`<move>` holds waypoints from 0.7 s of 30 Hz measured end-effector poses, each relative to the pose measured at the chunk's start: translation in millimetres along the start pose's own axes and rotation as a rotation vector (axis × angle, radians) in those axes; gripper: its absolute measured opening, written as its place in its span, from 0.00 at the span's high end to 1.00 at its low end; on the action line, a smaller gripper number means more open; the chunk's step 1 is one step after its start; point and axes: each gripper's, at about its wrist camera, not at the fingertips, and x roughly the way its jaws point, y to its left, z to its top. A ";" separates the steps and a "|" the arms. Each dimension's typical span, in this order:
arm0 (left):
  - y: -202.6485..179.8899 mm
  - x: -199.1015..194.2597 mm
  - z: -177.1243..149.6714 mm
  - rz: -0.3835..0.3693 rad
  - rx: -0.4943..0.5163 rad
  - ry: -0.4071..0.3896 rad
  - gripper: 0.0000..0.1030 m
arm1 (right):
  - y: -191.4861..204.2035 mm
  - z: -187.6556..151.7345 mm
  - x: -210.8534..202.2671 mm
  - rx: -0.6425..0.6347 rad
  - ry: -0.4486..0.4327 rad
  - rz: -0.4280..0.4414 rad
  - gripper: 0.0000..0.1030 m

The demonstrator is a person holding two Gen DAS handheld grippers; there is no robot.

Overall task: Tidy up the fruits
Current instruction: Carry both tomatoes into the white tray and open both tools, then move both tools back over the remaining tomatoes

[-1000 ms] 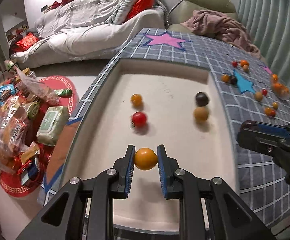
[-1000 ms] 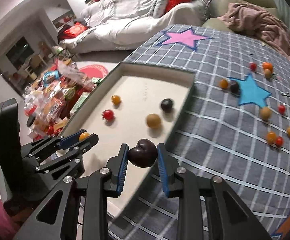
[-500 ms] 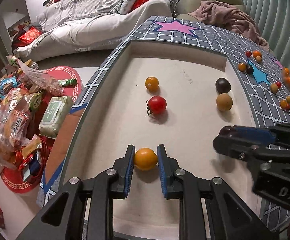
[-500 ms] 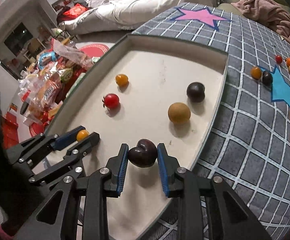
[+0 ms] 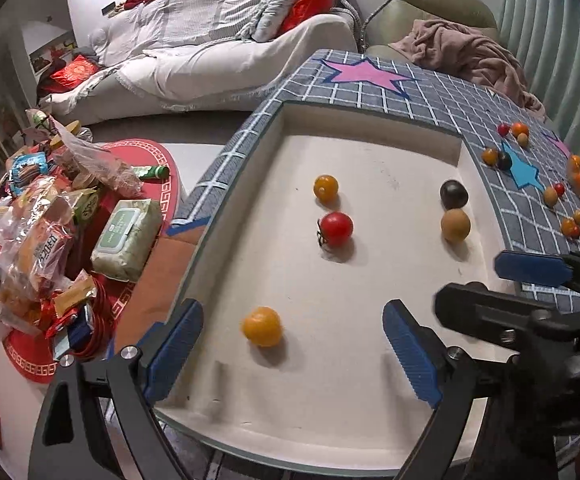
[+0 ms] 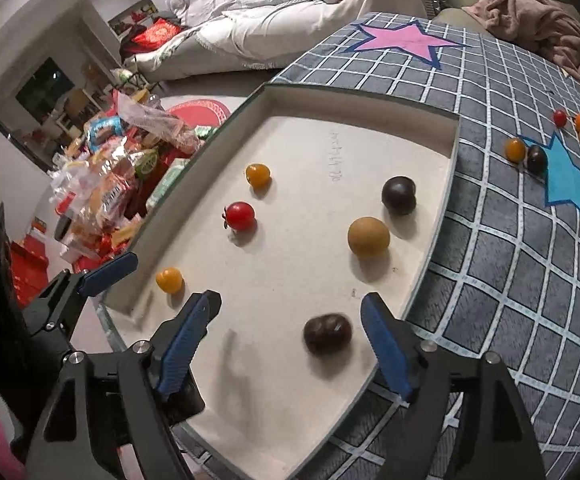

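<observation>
A white tray [image 5: 370,160] lies on the grey checked tablecloth. My left gripper [image 5: 292,354] is open above the tray's near left part, with a yellow-orange tomato [image 5: 262,326] lying loose between its fingers. My right gripper [image 6: 290,340] is open over the near right part, with a dark plum-like fruit [image 6: 327,333] lying loose between its fingers. In the tray also lie an orange tomato [image 5: 325,187], a red tomato [image 5: 336,228], a dark fruit [image 5: 453,193] and a tan round fruit [image 5: 455,225]. The right gripper shows in the left wrist view [image 5: 530,280].
Several small fruits [image 6: 538,156] lie scattered on the cloth [image 6: 490,220] right of the tray, near a blue star [image 6: 566,180]. A pile of snack packets [image 5: 50,232] sits on the floor at the left. A sofa [image 5: 210,48] stands behind.
Both grippers have opened and let go of their fruit. The yellow-orange tomato and the dark fruit now lie on the tray floor.
</observation>
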 end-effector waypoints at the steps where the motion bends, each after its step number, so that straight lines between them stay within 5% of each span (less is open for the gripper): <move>1: 0.6 -2.6 1.3 -0.002 -0.005 -0.001 0.11 | -1.2 0.5 -4.5 0.004 -0.011 -0.009 0.12; 3: 0.3 -5.8 3.0 -0.006 -0.006 -0.002 0.11 | -5.8 1.2 -15.4 0.008 -0.035 -0.043 0.00; 12: -38.4 -36.0 18.6 -0.052 0.073 -0.044 0.11 | -64.8 -9.6 -71.8 0.082 -0.100 -0.100 0.00; 21: -131.3 -63.7 34.5 -0.174 0.218 -0.063 0.11 | -169.4 -39.3 -129.4 0.219 -0.161 -0.253 0.00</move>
